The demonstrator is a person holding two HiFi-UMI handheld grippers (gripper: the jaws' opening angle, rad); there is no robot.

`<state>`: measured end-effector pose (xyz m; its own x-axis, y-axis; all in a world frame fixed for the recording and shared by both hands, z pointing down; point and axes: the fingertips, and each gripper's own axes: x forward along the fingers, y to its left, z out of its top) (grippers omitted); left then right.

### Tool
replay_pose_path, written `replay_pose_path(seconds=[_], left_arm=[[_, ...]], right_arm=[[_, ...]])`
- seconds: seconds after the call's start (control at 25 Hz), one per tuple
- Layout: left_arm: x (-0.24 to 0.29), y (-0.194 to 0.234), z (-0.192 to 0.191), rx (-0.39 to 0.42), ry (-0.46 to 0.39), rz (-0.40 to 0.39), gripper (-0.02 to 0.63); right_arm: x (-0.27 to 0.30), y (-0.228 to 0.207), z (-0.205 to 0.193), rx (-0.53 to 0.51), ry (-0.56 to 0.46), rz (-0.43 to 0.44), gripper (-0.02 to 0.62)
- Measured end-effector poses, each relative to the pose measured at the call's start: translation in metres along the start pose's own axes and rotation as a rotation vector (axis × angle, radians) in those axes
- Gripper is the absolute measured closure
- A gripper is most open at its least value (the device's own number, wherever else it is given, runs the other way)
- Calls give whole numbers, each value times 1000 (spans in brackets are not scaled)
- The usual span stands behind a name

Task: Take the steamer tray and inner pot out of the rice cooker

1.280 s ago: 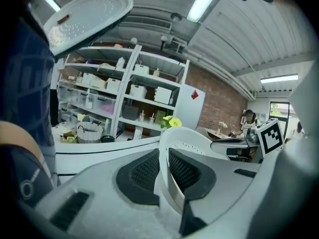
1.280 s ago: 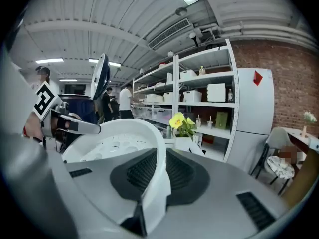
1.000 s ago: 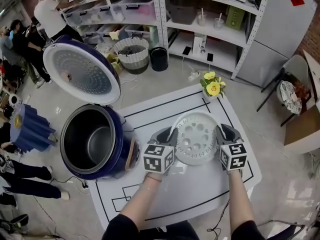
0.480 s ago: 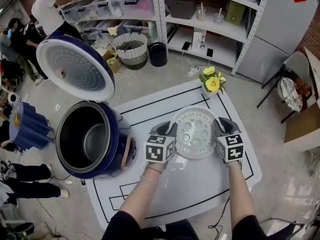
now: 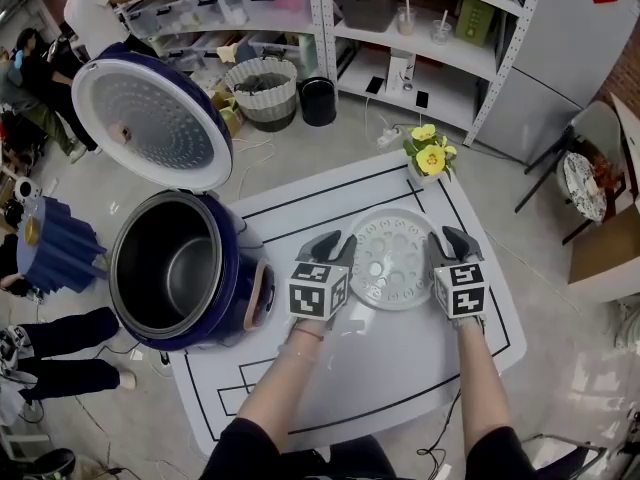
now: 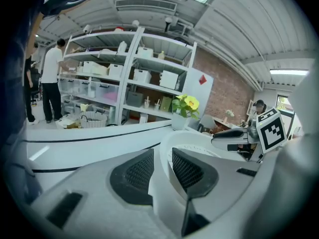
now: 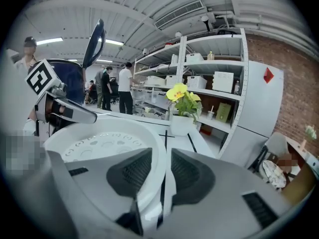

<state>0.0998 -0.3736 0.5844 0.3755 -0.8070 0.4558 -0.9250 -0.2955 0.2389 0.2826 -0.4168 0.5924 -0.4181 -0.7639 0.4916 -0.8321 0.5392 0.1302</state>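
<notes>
Your left tongs point(image 5: 335, 244) and right tongs point(image 5: 452, 238) straddle opposite rims of the tray point(image 5: 392, 260), which rests on the table point(image 5: 400, 373) between them. Both jaw pairs have just been opening and stand released, with the rim between the pads, unclamped. The pot point(image 5: 170, 268) sits in the cooker point(image 5: 238, 303), left of the left tongs.

Left hand-held gripper point(image 6: 162, 156), jaws just opening, loosely straddles the white steamer tray point(image 6: 194, 139) rim on a white worktop point(image 6: 89, 143).
</notes>
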Motion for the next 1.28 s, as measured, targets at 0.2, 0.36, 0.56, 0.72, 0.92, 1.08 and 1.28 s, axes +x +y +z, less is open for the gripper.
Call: replay_pose_path(seconds=[0.2, 0.36, 0.56, 0.72, 0.92, 1.08, 1.28], left_arm=[[-12, -5, 11, 14, -45, -4, 518], [-30, -18, 21, 37, -85, -22, 518], [-59, -35, 44, 98, -150, -31, 518], [-84, -47, 55, 115, -193, -49, 518], [-119, -61, 67, 121, -242, -55, 518], [-149, -68, 76, 118, -295, -61, 518], [-193, -72, 83, 129, -356, -44, 518]], right_arm=[[-10, 1, 10, -2, -34, -4, 460], [-27, 11, 26, -7, -78, 13, 460], [-54, 40, 68, -22, -162, 71, 460], [-77, 63, 93, -56, -220, 105, 460], [-109, 84, 117, -59, -272, 151, 460], [-127, 103, 136, -71, -311, 178, 460], [-143, 134, 153, -50, -359, 233, 460]])
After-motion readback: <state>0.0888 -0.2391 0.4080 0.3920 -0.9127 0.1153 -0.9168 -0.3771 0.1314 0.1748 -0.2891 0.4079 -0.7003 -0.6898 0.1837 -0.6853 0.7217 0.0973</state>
